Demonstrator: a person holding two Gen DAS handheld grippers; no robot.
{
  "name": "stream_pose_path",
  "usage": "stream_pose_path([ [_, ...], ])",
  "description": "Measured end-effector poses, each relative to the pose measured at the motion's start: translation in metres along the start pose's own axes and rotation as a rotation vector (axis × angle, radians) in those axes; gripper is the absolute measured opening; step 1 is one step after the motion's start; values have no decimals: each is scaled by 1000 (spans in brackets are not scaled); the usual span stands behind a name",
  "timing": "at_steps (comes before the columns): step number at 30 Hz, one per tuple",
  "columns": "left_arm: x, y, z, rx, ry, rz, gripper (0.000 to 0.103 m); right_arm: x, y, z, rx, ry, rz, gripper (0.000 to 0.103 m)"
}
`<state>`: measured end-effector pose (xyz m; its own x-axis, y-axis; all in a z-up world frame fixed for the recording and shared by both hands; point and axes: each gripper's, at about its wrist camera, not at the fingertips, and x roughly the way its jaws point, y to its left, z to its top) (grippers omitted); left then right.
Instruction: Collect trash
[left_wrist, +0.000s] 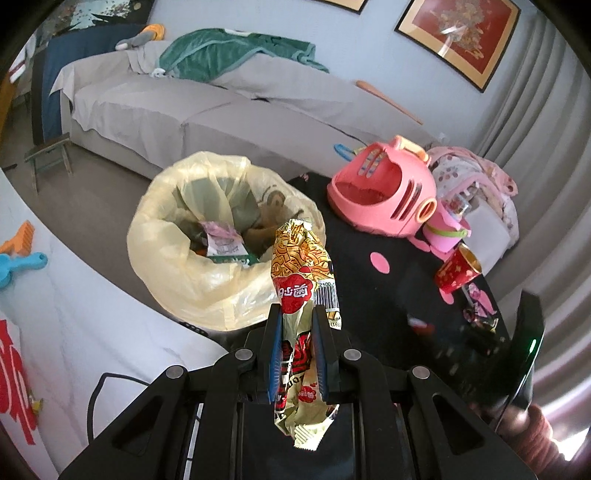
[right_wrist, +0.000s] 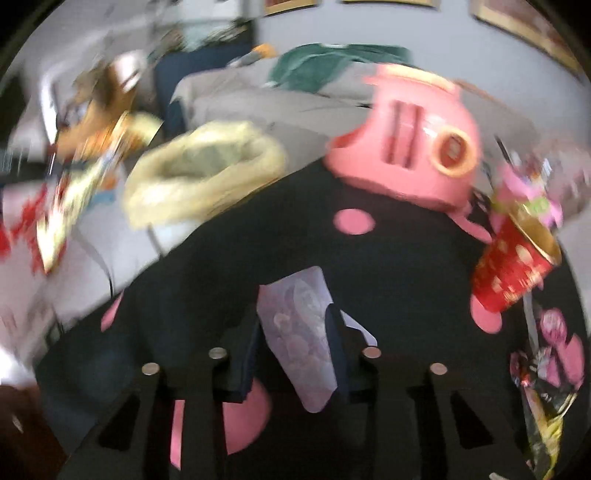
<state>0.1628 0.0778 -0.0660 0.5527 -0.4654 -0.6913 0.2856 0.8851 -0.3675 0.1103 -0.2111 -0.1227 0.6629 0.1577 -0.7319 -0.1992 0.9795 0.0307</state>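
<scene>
My left gripper (left_wrist: 297, 314) is shut on a gold-and-red snack wrapper (left_wrist: 303, 266), held upright just in front of the trash bin lined with a yellow bag (left_wrist: 173, 254); the bin holds other wrappers. My right gripper (right_wrist: 293, 314) is shut on a pale purple packet (right_wrist: 295, 332) above the black table (right_wrist: 388, 277). The right wrist view is blurred; the bin (right_wrist: 207, 173) shows at upper left, and the left gripper's wrapper (right_wrist: 74, 199) at far left.
A pink toy (left_wrist: 384, 192) (right_wrist: 413, 147), a red paper cup (left_wrist: 458, 271) (right_wrist: 513, 269) and dark wrappers (right_wrist: 543, 373) lie on the black table (left_wrist: 369, 288). A grey sofa (left_wrist: 221, 107) stands behind the bin. A white surface (left_wrist: 55, 314) is at left.
</scene>
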Motion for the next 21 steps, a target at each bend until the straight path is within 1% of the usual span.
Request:
stream_pose_path([
  [1, 3, 1, 0, 0, 8, -1, 17, 1, -12, 2, 46, 1, 2, 24],
  [2, 7, 1, 0, 1, 16, -1, 17, 2, -20, 3, 71, 6, -3, 24],
  [4, 15, -1, 0, 3, 32, -4, 17, 8, -32, 5, 92, 19, -31, 24],
  [7, 24, -3, 0, 11, 52, -8, 17, 19, -40, 7, 73, 46, -80, 24],
  [9, 29, -3, 0, 12, 62, -9, 17, 27, -40, 10, 38, 67, -114, 24],
  [10, 31, -4, 0, 13, 66, -9, 17, 30, -42, 11, 35, 76, -122, 22],
  [11, 32, -4, -1, 13, 67, -10, 17, 28, -43, 13, 31, 59, -131, 18],
  [12, 32, -4, -1, 13, 68, -10, 17, 26, -43, 15, 20, 44, -136, 7],
  [14, 31, -3, 0, 11, 63, -8, 17, 16, -38, 21, -11, 13, -146, 6],
  [17, 29, -1, 4, 8, 48, 2, 17, 4, -34, 33, -9, -27, -120, 4],
  [21, 21, 3, 9, 1, 19, 9, 17, -14, -15, 53, -29, -67, -81, 4],
])
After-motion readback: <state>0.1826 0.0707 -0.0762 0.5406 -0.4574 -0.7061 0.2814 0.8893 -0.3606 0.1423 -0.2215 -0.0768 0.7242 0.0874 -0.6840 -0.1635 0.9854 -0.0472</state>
